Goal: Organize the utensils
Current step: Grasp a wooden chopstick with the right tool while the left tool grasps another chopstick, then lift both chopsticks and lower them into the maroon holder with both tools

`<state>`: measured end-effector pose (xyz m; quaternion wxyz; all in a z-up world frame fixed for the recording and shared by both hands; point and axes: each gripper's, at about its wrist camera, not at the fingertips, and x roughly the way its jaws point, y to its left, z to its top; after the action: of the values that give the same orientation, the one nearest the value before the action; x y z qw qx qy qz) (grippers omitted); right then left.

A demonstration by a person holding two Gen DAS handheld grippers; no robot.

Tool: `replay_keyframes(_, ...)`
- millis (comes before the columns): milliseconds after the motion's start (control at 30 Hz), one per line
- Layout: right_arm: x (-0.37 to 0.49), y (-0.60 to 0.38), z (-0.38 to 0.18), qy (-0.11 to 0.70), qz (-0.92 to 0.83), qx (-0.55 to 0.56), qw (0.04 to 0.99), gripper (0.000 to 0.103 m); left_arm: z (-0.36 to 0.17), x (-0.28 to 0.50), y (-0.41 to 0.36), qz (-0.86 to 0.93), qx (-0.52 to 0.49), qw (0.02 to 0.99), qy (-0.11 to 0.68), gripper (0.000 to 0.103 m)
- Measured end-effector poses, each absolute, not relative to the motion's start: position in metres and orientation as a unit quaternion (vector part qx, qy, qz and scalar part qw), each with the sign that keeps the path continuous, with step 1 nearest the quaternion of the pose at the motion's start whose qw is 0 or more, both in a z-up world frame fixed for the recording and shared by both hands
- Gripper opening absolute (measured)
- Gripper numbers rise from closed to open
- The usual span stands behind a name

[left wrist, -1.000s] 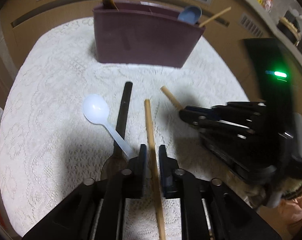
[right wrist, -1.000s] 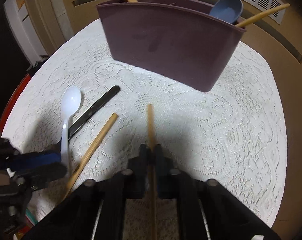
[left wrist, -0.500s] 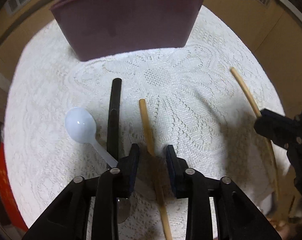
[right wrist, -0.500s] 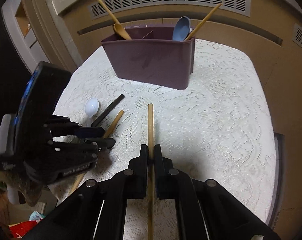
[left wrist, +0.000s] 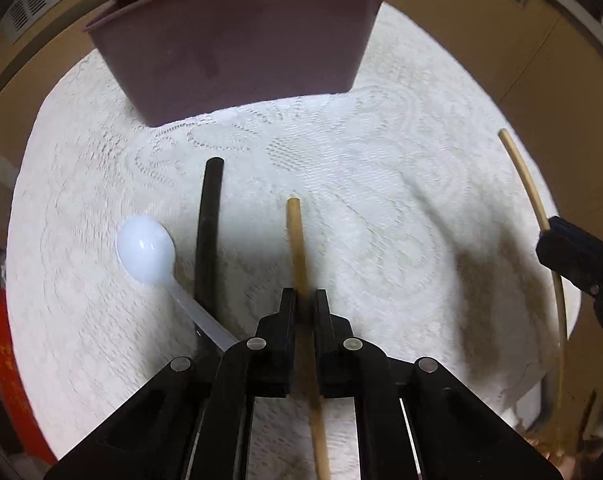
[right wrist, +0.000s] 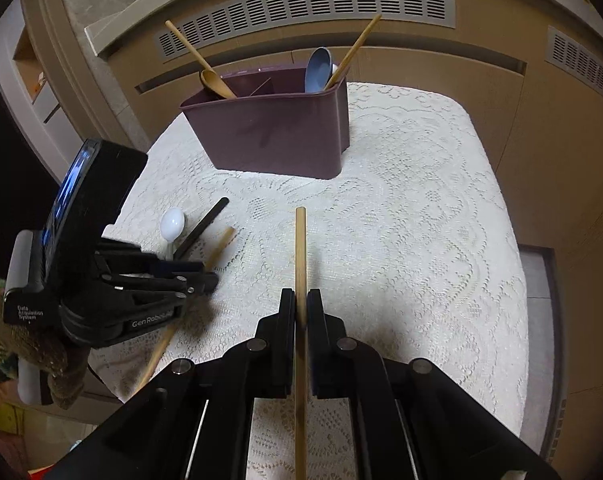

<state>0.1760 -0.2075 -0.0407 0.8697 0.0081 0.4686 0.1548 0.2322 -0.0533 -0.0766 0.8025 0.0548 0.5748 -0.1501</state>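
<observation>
I see a white lace tablecloth (right wrist: 421, 216) under both grippers, a slatted vent grille (right wrist: 305, 4) on the beige wall ahead, and something red (left wrist: 5, 364) far left.

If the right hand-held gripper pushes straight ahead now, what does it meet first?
Probably the purple utensil holder. The right hand-held gripper and its chopstick point toward it over bare lace tablecloth; depth is unclear.

Matte black plastic two-finger left gripper (right wrist: 205, 276) with silver screws, white "GenRobot" lettering (partly hidden), blue-lit screen; camouflage knit glove (right wrist: 5, 344) grips it.
</observation>
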Motion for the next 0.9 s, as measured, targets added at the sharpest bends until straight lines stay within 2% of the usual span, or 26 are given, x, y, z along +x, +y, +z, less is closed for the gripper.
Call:
replay_keyframes(267, 0.171, -0.206, -0.035, 0.467, 0.153, -0.001, 0.871, 0.006, -0.058, 0.19, -0.034, -0.161, 0.002, 0.846, 0.509, 0.007)
replay_keyframes(567, 0.168, -0.201, -0.029, 0.467, 0.158, 0.019, 0.87, 0.006, -0.023, 0.177, -0.012, -0.163, -0.066, 0.87, 0.462, 0.007)
replay_keyframes(767, 0.163, -0.2, -0.004, 0.442, 0.168, 0.036, 0.88, 0.006, 0.018, 0.155, 0.015, -0.156, -0.107, 0.9, 0.393, 0.007)
replay_keyframes(900, 0.154, -0.196, 0.039, 0.387, 0.177, 0.034, 0.904, 0.006, 0.063, 0.147, 0.026, -0.158, -0.118, 0.92, 0.339, 0.007)
